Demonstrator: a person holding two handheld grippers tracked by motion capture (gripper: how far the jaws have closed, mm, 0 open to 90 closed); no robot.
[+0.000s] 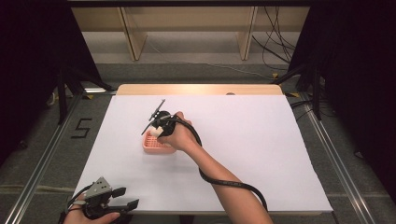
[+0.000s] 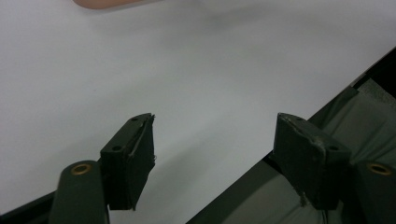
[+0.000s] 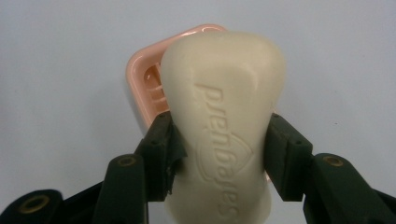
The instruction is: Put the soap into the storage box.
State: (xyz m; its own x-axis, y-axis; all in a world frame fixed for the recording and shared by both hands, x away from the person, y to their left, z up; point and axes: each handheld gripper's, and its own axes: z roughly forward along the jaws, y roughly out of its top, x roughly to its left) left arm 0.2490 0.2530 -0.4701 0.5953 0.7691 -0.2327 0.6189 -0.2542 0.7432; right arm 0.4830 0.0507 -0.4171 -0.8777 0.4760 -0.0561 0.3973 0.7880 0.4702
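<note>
A cream bar of soap (image 3: 224, 121) with raised lettering sits between the two black jaws of my right gripper (image 3: 219, 154), which is shut on its waist. Just beyond and beneath the bar lies a pink slatted soap dish (image 3: 147, 84). From above, the right gripper (image 1: 159, 127) hovers over the left part of the soap dish (image 1: 154, 145) near the middle of the white table, with the pale soap (image 1: 166, 131) partly hidden by the hand. My left gripper (image 1: 125, 199) rests at the table's front left edge, jaws wide apart with nothing between them (image 2: 215, 154).
A white sheet (image 1: 243, 140) covers the table, with a wooden strip (image 1: 201, 89) along its far side. Beyond it stand wooden frame legs (image 1: 133, 37) and loose cables (image 1: 275, 46) on the floor. A metal rail (image 1: 42, 158) runs along the left.
</note>
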